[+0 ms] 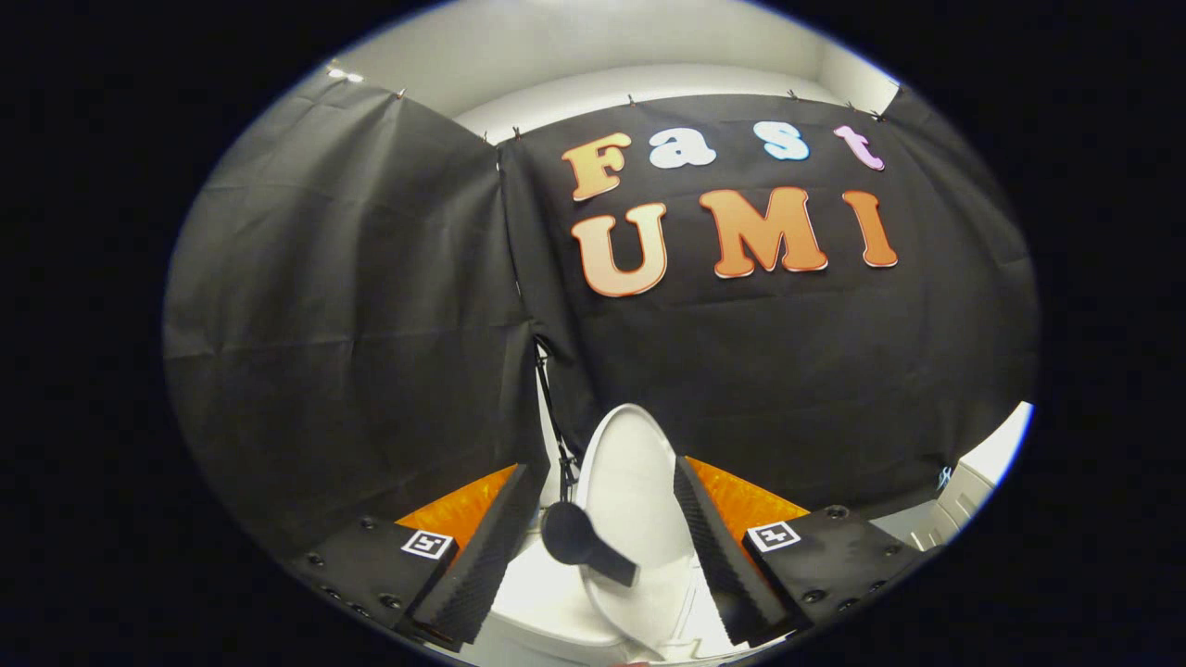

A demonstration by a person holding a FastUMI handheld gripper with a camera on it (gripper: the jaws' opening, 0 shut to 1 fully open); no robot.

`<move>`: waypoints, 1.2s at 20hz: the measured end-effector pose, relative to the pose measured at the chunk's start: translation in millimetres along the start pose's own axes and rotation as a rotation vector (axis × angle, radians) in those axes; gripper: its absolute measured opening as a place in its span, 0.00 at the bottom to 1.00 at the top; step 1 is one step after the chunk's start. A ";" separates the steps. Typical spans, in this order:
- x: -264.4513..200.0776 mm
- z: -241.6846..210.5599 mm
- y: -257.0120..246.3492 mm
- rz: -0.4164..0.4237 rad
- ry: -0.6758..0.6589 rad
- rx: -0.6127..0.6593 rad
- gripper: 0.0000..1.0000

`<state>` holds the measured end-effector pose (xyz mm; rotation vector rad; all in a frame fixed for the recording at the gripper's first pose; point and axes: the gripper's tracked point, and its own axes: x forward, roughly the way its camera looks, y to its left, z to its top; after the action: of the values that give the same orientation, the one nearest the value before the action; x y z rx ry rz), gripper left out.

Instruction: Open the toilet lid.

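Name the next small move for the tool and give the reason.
Probably spread the fingers and draw the tool back. The white toilet lid already stands raised between the fingers, with its dark round handle just ahead of the left one, so the opening looks done. Whether the fingers press on it is unclear.

Black cloth wall (371,324) across centre and left, creased, clipped along top edge. White wall (593,56) above it. White cabinet (968,486) at lower right.
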<state>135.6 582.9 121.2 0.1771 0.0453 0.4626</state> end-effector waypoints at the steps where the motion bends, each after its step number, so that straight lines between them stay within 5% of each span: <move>1: -3.7 11.7 -12.1 0.003 -0.014 -0.007 0.99; 14: -118.6 105.6 -246.2 -0.118 -0.158 -0.092 0.98; 24: -211.0 73.4 -394.8 -0.259 -0.152 -0.137 0.98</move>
<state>126.8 129.3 123.0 0.0700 -0.1117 0.1923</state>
